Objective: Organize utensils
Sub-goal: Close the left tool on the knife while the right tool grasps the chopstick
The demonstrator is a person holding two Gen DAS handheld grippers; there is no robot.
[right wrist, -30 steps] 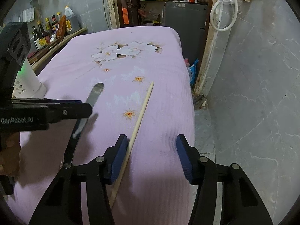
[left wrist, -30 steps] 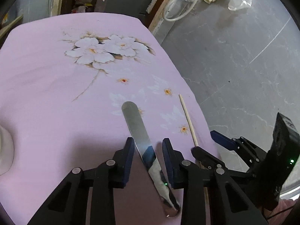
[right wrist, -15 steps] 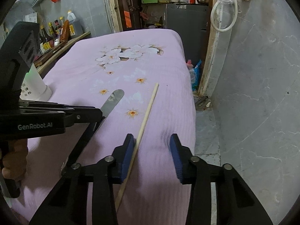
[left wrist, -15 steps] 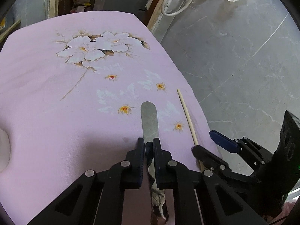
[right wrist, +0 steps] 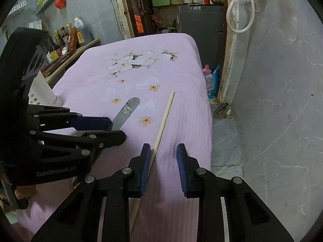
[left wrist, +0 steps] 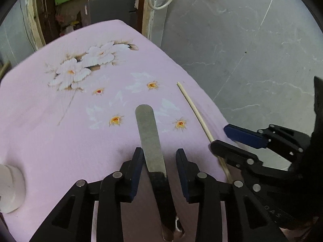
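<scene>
Left gripper (left wrist: 159, 155) jaws opening around the spatula (left wrist: 150, 137), lower centre; right gripper (right wrist: 164, 151) closing, chopstick (right wrist: 163, 119) against its left pad, not yet pinched.

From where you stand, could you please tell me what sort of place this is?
Probably a home kitchen or utility area: sauce bottles on a side shelf, a coiled hose hung by the doorway, grey marble-like tiled walls, and a table under a pink floral cloth.

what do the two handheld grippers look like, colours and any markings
Both the left gripper and the right gripper are matte black plastic linkages with silver rivets at the pivots. Their fingers carry ribbed blue pads. The left gripper's rounded black body bears faint raised lettering, blurred here. No cables or sleeves show.
</scene>
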